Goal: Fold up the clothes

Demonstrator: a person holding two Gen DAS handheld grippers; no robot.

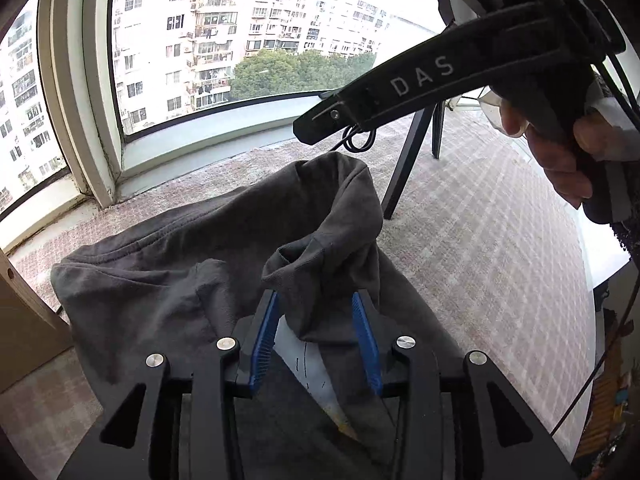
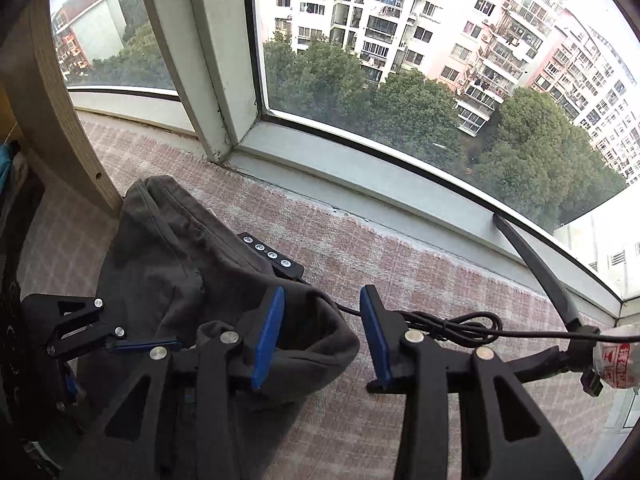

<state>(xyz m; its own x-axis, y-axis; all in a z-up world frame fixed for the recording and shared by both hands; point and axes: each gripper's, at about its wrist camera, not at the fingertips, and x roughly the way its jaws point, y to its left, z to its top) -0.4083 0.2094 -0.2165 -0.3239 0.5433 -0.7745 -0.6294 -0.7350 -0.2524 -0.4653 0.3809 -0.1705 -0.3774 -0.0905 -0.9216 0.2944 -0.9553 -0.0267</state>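
Both jaws around grey garment (image 1: 168, 280)

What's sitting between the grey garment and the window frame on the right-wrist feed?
In the right wrist view, a black button remote pokes out at the grey garment edge; beyond it only bare pink carpet runs to the window frame.

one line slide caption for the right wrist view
Right gripper open over the edge of a dark grey garment on a checked mat by a high-rise window.
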